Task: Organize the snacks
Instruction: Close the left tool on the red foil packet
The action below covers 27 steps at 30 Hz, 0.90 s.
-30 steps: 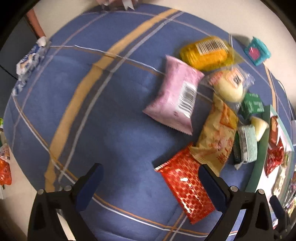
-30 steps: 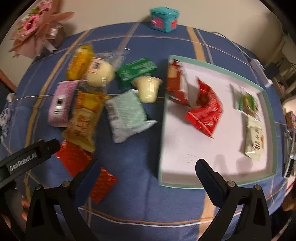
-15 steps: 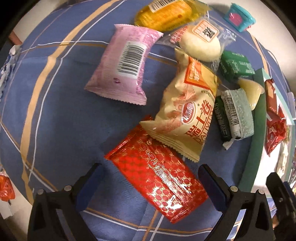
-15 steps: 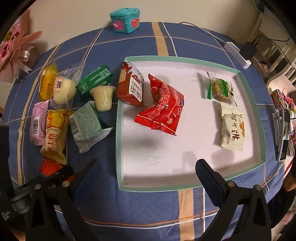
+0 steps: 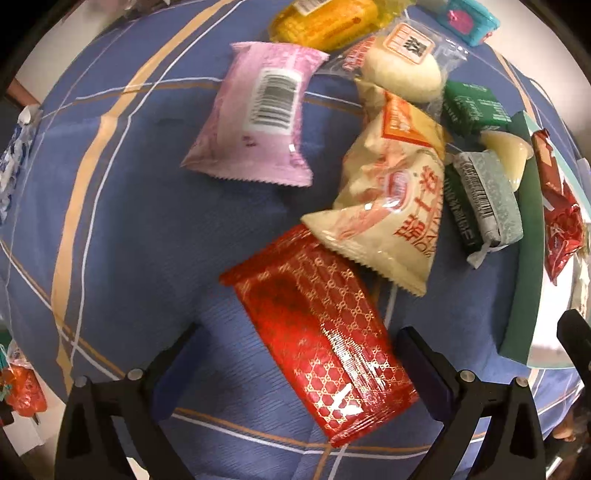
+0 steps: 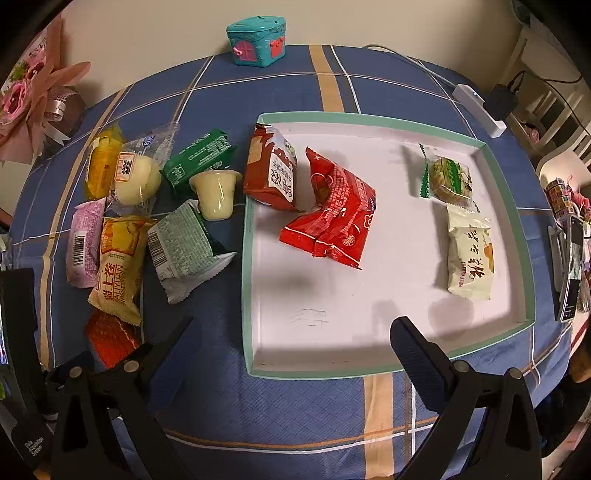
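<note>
A red patterned snack packet (image 5: 321, 328) lies on the blue checked cloth, its near end between the fingers of my open left gripper (image 5: 295, 354). The same red packet (image 6: 110, 338) shows at the lower left of the right wrist view. A cream packet (image 5: 395, 206) overlaps its far end. A pink packet (image 5: 258, 114), a yellow one (image 5: 325, 22) and a pale green one (image 5: 487, 199) lie around. The white tray with a green rim (image 6: 247, 295) holds several packets, among them a red one (image 6: 332, 214). My right gripper (image 6: 291, 339) hangs open above the tray's near edge.
A teal toy box (image 6: 256, 42) stands at the table's far edge. A pink bouquet (image 6: 33, 99) lies at the far left. A power strip with a cable (image 6: 476, 107) and a phone (image 6: 570, 269) sit to the right of the tray.
My left gripper has closed in on the red patterned packet, which now lies between its fingers. My right gripper has swung right, from the loose snacks to over the tray.
</note>
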Available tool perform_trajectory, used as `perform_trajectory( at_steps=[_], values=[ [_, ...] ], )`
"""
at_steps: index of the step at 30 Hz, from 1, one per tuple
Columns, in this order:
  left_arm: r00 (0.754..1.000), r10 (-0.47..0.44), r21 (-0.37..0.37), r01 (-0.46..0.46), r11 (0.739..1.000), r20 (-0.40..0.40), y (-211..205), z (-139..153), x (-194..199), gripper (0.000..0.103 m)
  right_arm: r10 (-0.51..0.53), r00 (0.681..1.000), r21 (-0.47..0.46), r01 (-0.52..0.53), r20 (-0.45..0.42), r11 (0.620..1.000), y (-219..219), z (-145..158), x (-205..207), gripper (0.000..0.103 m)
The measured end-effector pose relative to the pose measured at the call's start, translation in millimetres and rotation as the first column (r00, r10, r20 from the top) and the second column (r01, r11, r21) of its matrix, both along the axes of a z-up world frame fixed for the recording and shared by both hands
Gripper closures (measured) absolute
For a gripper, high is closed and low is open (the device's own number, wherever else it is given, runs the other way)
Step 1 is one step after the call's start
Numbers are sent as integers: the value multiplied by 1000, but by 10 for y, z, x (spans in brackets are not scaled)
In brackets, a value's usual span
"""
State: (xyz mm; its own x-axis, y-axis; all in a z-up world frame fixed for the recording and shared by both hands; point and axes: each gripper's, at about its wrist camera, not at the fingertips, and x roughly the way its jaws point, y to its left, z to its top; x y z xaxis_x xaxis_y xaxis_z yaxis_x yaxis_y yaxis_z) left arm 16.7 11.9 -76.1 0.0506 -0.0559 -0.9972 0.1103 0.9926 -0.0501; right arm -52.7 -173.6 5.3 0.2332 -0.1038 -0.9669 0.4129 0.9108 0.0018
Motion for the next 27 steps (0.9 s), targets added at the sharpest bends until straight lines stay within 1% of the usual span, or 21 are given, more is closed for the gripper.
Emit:
perform_trajectory(
  at_steps=[3, 8, 11, 12, 13, 15, 17, 19, 24, 27],
  values=[
    [1000, 28, -10, -28, 1000, -3, 88, 4, -4, 0, 0, 1000, 0, 0, 2, 1000, -6, 3, -1, 1],
    [999, 52, -19, -52, 998, -7, 171, 37, -141, 0, 11, 1000, -1, -11, 5, 1000, 24, 12, 10, 1],
    [998, 67, -11, -67, 998, 4, 153, 78, -170, 9, 16, 1000, -3, -16, 5, 1000, 37, 16, 17, 1],
    [997, 76, -3, -76, 997, 12, 168, 103, -182, 14, 15, 1000, -2, -15, 5, 1000, 37, 19, 17, 1],
    [997, 80, -1, -80, 997, 17, 225, 94, -210, 19, 15, 1000, -2, -15, 5, 1000, 35, 21, 18, 1],
    [995, 94, 0, -94, 996, 28, 290, 81, -237, 24, 12, 1000, -1, -12, 5, 1000, 29, 27, 16, 1],
    [994, 101, 7, -102, 995, 37, 323, 102, -243, 33, 10, 1000, 0, -10, 7, 1000, 25, 30, 14, 1],
    [992, 115, 12, -115, 993, 51, 328, 122, -276, 46, 12, 1000, 1, -12, 7, 1000, 21, 30, 15, 1],
    [986, 154, -13, -154, 988, 64, 473, 171, -276, 55, 13, 1000, 2, -13, 4, 1000, 24, 23, 22, 1],
    [981, 185, -46, -182, 982, 62, 516, 168, -283, 56, 15, 1000, 1, -15, 3, 1000, 32, 14, 33, 1]
  ],
)
